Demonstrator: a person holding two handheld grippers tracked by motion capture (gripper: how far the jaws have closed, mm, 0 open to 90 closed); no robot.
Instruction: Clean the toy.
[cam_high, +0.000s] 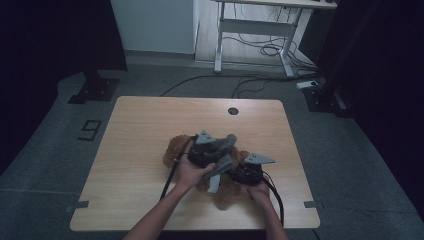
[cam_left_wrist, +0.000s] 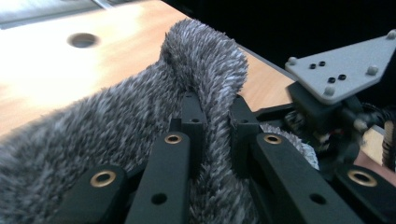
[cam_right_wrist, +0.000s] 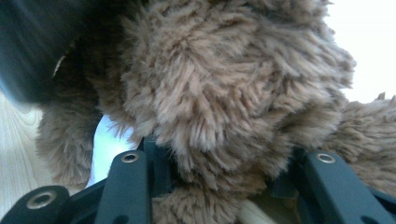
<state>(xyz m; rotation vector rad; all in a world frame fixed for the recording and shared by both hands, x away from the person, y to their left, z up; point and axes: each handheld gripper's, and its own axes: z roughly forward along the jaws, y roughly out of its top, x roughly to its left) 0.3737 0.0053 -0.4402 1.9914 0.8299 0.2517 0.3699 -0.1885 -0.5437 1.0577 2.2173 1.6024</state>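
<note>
While L gripper (cam_left_wrist: 212, 140) pinches a fold of grey fur strip (cam_left_wrist: 201, 70) and R gripper (cam_right_wrist: 219, 182) clamps the brown plush toy (cam_right_wrist: 224, 88) mid-table (cam_high: 150, 120), risk: hard pull slips thin fold or tears seam, w/ toy dragged off-centre.

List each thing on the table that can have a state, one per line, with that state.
Left gripper: shut on the grey furry strip.
Right gripper: shut on the brown plush toy.
Grey furry strip: pinched, lifted, draped over the toy.
Brown plush toy: lying on the table, held at one part.
</note>
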